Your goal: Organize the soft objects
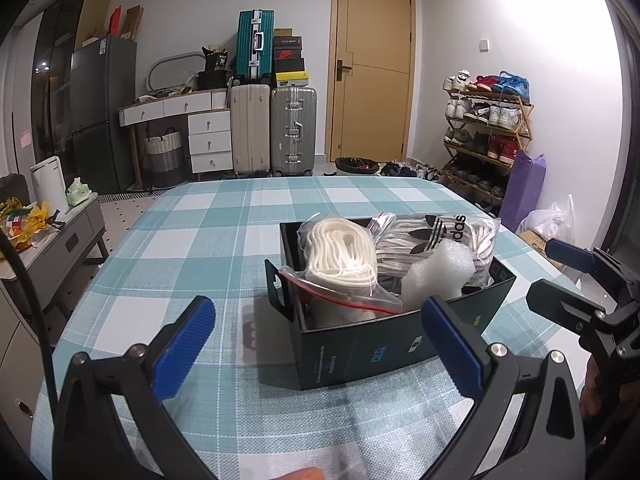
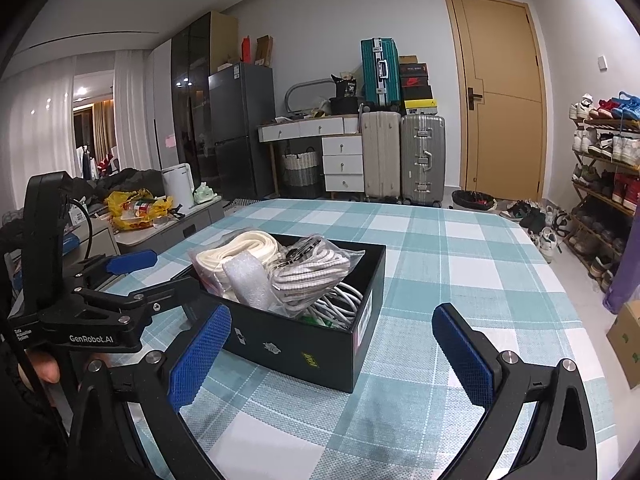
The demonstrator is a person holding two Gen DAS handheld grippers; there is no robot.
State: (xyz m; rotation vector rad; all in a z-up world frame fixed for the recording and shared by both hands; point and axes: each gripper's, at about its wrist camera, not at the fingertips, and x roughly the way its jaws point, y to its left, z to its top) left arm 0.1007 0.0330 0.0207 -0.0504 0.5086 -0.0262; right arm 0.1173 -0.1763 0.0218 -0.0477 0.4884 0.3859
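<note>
From the left wrist, the left hand-held gripper [image 1: 316,344] gapes empty before the box [image 1: 372,336] on the counter [image 1: 180,240], already holding bagged socks [image 1: 344,256]; from the right wrist, the right hand-held gripper [image 2: 332,352] gapes empty too, so packing looks finished.

White walls and pale floor, under cool indoor light — a tan door [image 2: 502,96] in the far wall. Left of the door, stacked suitcases [image 2: 402,128], a white desk [image 2: 320,140] with drawers and a dark fridge [image 2: 242,128]. On the right a shoe rack [image 1: 486,140], on the left white curtains [image 2: 48,120] — a checked tablecloth [image 2: 460,248] spread in front.
</note>
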